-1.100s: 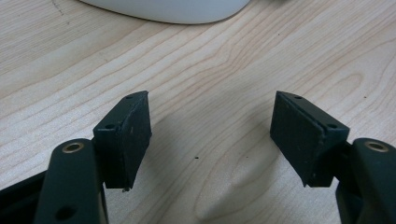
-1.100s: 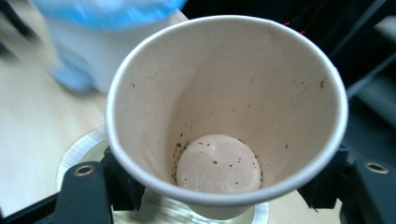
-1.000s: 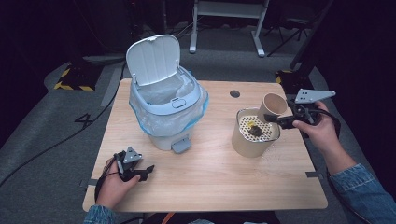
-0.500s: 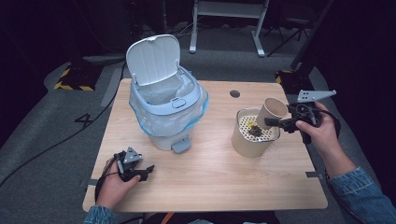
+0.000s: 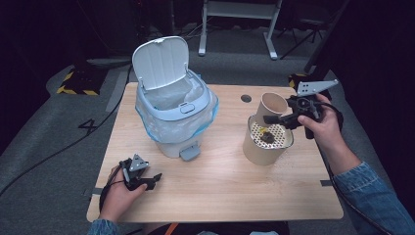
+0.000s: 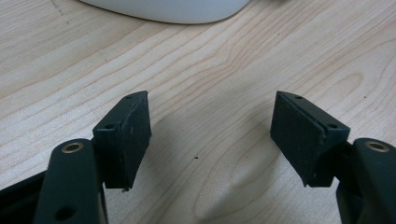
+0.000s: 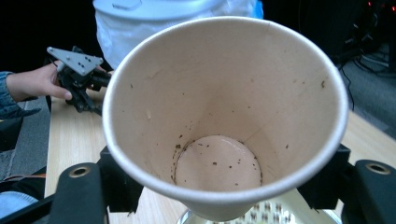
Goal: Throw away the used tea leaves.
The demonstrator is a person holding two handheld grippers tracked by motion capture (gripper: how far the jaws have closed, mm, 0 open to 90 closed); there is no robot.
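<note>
Right gripper [image 5: 274, 119] clamped on tilted paper cup [image 5: 272, 104]; left gripper [image 6: 212, 135] released. Risk: crushing cup, spilling crumbs beside strainer [image 5: 281, 138].

The high view sits above the desk's [image 5: 220, 186] near edge, looking forward and down over the whole top. The left gripper view hovers super close over bare wood, with the bin's [image 6: 173, 9] white base at its top edge. The right gripper view stares straight into the paper cup [image 7: 224, 121], and shares the bin and the left gripper [image 7: 77, 77] with the high view.
</note>
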